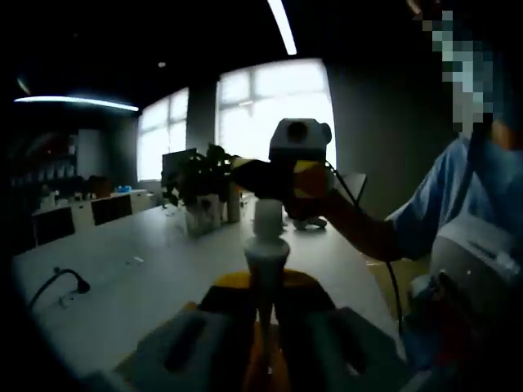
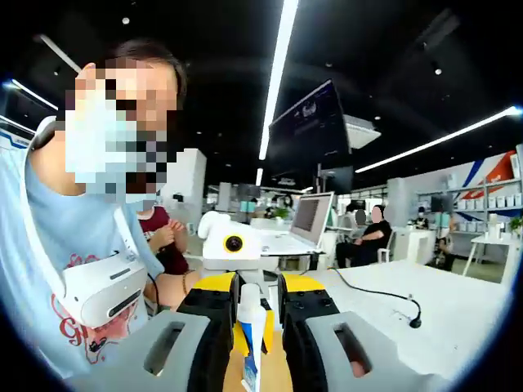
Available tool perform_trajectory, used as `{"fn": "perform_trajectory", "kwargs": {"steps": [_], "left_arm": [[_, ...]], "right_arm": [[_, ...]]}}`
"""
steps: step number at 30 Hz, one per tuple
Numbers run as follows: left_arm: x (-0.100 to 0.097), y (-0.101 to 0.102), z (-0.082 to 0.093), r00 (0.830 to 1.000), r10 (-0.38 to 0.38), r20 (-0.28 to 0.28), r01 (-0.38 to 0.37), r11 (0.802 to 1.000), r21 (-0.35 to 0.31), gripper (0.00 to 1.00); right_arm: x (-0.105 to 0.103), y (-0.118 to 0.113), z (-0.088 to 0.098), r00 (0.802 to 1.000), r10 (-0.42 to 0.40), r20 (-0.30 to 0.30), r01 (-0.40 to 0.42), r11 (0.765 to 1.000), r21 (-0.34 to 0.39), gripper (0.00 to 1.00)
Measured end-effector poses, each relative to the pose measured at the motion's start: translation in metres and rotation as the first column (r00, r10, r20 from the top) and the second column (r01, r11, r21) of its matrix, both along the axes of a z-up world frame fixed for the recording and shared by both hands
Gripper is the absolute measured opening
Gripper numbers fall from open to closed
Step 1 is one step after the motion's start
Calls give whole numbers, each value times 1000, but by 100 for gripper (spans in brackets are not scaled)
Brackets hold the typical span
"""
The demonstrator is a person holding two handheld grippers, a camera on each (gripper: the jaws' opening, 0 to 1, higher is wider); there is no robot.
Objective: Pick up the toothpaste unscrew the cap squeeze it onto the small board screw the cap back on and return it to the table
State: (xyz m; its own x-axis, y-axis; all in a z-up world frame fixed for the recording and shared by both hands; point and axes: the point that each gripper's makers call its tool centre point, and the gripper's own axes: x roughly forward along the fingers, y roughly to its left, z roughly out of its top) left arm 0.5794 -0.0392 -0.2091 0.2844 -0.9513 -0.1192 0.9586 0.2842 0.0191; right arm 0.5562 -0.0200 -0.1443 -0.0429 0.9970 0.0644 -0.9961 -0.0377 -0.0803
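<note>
Two grippers meet in mid-air over a white table (image 1: 122,286), and the toothpaste tube (image 1: 265,265) sits between them. In the left gripper view, the left gripper (image 1: 265,314) has its jaws closed on the tube's body, neck upward, with the white cap (image 1: 268,219) standing clear above the shoulder. The right gripper (image 1: 286,184) comes in from behind and to the right, held by a person in a light blue shirt (image 1: 445,192); its tips hover just past the cap, but backlight from the windows (image 1: 274,114) makes it impossible to say whether they touch it.

In the right gripper view, the tube (image 2: 252,335) stands upright between the right gripper's (image 2: 253,314) own yellow-padded jaws, which sit close on either side of its top. Whether they are actually pinching the cap I cannot tell, since the contact is too small and shadowed. The left gripper (image 2: 233,245) shows beyond, facing this way.

My judgement: the step in hand is the cap, most likely unscrewing, as no paste shows anywhere. Next, the right jaws need a firm hold on the cap and a twist while the left holds steady. A laptop (image 2: 302,229) sits on the table behind.
</note>
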Motion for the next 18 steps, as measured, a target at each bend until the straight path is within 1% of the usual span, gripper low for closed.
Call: {"fn": "perform_trajectory", "kwargs": {"steps": [1,2,3,4,5,6,7,8,9,12,14,16,17,18], "left_arm": [[0,0,0,1000,-2,3,2,1000,1,8],[-1,-1,0,1000,-8,3,8,1000,3,8],[-1,-2,0,1000,-15,6,15,1000,6,8],[-2,-2,0,1000,-18,8,18,1000,9,8],[-2,-3,0,1000,-23,12,23,1000,14,8],[-2,-3,0,1000,-26,10,26,1000,15,8],[-3,-4,0,1000,-25,7,25,1000,14,8],[-3,-4,0,1000,-23,8,23,1000,16,8],[-3,-4,0,1000,-23,8,23,1000,17,7],[-5,-3,0,1000,-20,18,19,1000,21,7],[-4,-3,-2,999,-1,39,-1,999,40,7],[-3,-2,-2,999,5,43,-7,999,42,7],[-3,-3,-1,999,4,33,-5,999,34,7],[-4,-4,-1,1000,10,20,-10,1000,21,7]], "right_arm": [[-1,1,1,1000,20,-11,-19,1000,11,19],[-2,3,1,998,56,-35,-56,998,9,19],[-2,5,-1,997,72,-39,-72,997,4,18],[-2,10,-5,996,78,-32,-78,997,-12,18],[-1,11,-14,996,91,-24,-93,994,-63,18],[1,14,-14,996,83,-13,-84,995,-62,18],[1,16,-15,996,90,-21,-91,995,-51,18],[-5,17,-14,990,124,-61,-127,991,-36,14],[-6,18,-14,988,140,-68,-142,989,-29,10],[-6,17,-13,991,113,-69,-115,993,-17,10],[2,17,-13,997,51,-64,-52,998,-27,10],[0,17,-12,998,6,-70,-8,1000,-26,10],[2,16,-12,994,-32,-105,29,999,-23,10],[5,16,-12,987,-87,-138,83,996,-28,10]]}}
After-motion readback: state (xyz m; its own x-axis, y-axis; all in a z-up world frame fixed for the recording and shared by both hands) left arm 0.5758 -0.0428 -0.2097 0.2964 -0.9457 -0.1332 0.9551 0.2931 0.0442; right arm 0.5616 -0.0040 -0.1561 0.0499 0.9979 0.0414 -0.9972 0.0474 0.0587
